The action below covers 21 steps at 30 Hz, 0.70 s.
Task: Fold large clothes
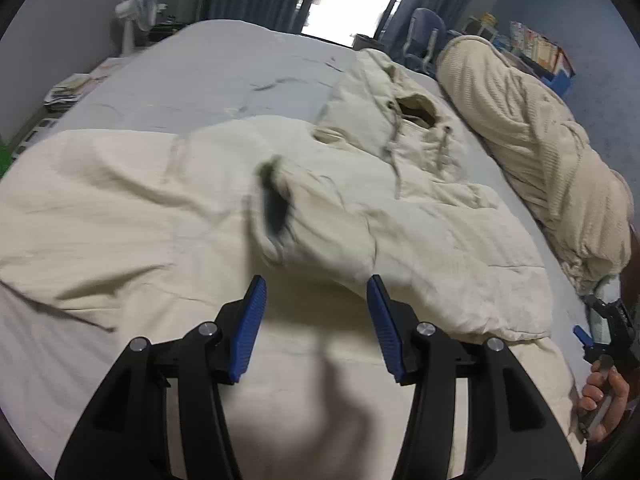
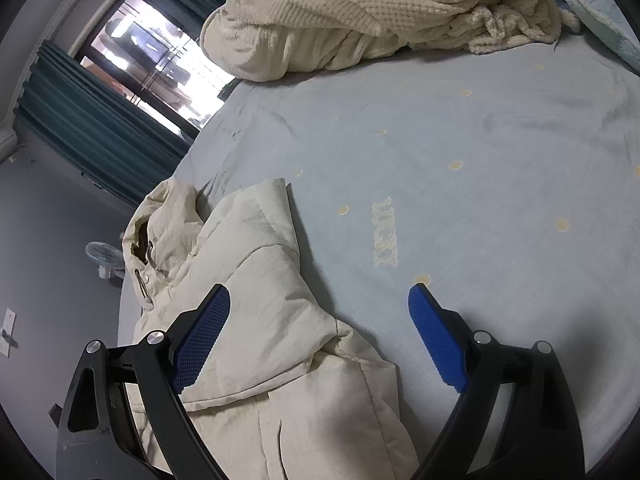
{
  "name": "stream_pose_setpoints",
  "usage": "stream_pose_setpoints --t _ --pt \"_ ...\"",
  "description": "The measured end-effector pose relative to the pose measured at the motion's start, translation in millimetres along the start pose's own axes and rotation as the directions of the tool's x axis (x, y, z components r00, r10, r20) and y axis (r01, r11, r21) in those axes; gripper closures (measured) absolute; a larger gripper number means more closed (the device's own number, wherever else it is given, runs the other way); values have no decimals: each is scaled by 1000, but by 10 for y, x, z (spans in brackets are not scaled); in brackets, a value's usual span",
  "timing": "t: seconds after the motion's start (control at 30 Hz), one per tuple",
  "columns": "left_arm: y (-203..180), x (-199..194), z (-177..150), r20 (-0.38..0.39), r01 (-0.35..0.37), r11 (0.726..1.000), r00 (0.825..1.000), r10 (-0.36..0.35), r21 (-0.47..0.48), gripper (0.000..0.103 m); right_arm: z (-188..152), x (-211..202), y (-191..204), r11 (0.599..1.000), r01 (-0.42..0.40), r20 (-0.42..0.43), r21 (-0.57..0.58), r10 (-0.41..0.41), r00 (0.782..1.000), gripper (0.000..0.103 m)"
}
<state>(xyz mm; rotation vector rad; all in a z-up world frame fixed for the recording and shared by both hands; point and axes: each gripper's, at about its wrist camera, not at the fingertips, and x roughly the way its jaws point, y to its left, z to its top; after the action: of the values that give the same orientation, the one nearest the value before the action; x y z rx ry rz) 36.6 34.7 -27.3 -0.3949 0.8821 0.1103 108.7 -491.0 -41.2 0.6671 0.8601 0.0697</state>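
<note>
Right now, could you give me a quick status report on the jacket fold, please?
Left gripper open, empty, over cream jacket. Right gripper open, empty. One sleeve folded across. Knit blanket bunched alongside, apart.

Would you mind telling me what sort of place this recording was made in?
Most likely a home bedroom: a large bed with a pale blue sheet, teal curtains beside a bright window, and a white standing fan by the wall.
</note>
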Motion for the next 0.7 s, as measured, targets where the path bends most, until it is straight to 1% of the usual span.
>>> stream_pose_setpoints --t 0.07,0.17,0.23,0.33,0.4,0.47,0.5,0.57,0.6,0.7 --pt "41 -44 25 -12 -17 1000 1000 17 1 54 -10 6 29 1000 1 -3 -14 -1 1000 16" --pt "117 -130 31 -6 -48 999 999 48 0 52 -29 16 80 999 7 -8 -34 -7 1000 16" --pt "203 -196 34 11 -62 998 998 62 -7 50 -40 16 106 999 6 -11 -44 -6 1000 16" --pt "294 -292 55 43 -100 995 994 100 3 46 -58 17 130 998 8 -16 -56 -8 1000 16" --pt "400 -355 95 67 -121 992 990 122 -22 36 -68 14 133 998 8 -16 -55 -9 1000 14" --pt "578 -429 141 88 -143 987 985 149 -76 32 -70 11 137 999 8 -14 -52 -9 1000 13" --pt "697 -466 176 100 -173 979 978 183 -109 29 -72 12 138 999 8 -14 -52 -9 1000 13" --pt "884 -524 233 114 -230 962 962 247 -146 26 -74 12 146 998 6 -16 -56 -7 1000 13" --pt "1029 -560 269 119 -262 950 951 284 -170 25 -77 8 146 998 6 -16 -57 -7 1000 13" --pt "1337 -612 308 115 -331 917 925 361 -222 24 -88 -4 169 998 1 -16 -67 -3 1000 13"
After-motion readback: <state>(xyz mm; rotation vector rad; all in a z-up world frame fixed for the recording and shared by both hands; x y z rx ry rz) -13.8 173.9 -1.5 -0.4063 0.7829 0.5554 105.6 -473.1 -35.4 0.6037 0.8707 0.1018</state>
